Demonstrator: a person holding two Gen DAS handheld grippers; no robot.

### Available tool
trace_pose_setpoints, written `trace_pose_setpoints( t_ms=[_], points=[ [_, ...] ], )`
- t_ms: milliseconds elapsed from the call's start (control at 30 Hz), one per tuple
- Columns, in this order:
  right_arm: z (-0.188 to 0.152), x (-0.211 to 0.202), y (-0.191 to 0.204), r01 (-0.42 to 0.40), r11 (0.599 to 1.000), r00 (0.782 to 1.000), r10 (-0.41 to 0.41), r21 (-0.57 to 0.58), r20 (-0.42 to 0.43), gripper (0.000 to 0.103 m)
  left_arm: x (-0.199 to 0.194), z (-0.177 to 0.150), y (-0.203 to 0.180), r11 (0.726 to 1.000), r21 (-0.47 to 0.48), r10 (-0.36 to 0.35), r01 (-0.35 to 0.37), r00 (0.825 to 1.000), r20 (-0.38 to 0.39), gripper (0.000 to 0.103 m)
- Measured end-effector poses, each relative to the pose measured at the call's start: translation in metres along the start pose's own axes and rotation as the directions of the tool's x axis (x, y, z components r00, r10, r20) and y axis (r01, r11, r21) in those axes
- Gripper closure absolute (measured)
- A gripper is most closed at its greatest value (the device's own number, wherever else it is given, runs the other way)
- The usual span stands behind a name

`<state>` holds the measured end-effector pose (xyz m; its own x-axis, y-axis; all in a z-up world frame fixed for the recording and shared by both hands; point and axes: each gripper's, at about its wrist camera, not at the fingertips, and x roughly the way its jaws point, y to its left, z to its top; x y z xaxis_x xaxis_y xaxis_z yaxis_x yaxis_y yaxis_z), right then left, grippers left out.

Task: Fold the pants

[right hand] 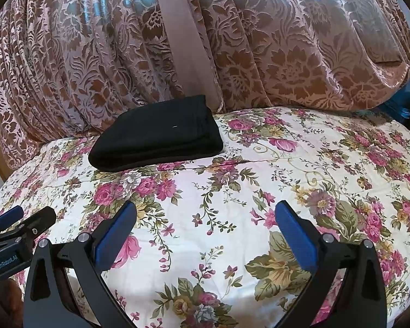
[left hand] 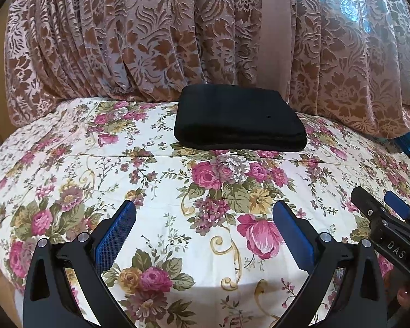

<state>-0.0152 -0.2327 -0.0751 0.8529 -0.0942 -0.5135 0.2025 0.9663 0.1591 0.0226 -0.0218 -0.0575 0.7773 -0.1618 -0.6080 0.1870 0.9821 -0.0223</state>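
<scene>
Black pants (left hand: 239,119) are lying folded into a compact, layered rectangle at the far side of a floral bedspread (left hand: 164,186), just in front of a patterned curtain (left hand: 123,41). Both tools are hovering low and well apart from the bundle — left gripper (left hand: 203,229) and right gripper (right hand: 205,229) spread wide, grasping nothing. The folding looks finished; the sensible finish is leaving the stack undisturbed — no tugging its edges.

Floral bedspread (left hand: 177,191) over bed; pleated brown damask curtain (left hand: 123,41) behind, daylight glowing through upper right
</scene>
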Motion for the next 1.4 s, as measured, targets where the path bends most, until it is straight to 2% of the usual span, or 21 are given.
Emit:
trace_pose_setpoints(
  t_ms=[1400],
  points=[
    [-0.0049, 0.0057, 0.0018, -0.007, 1.000, 1.000, 0.007, 0.009, -0.019, 0.002, 0.0057, -0.0019, 0.0023, 1.000, 0.002, 0.003, -0.003, 1.000, -0.023, 0.004]
  ],
)
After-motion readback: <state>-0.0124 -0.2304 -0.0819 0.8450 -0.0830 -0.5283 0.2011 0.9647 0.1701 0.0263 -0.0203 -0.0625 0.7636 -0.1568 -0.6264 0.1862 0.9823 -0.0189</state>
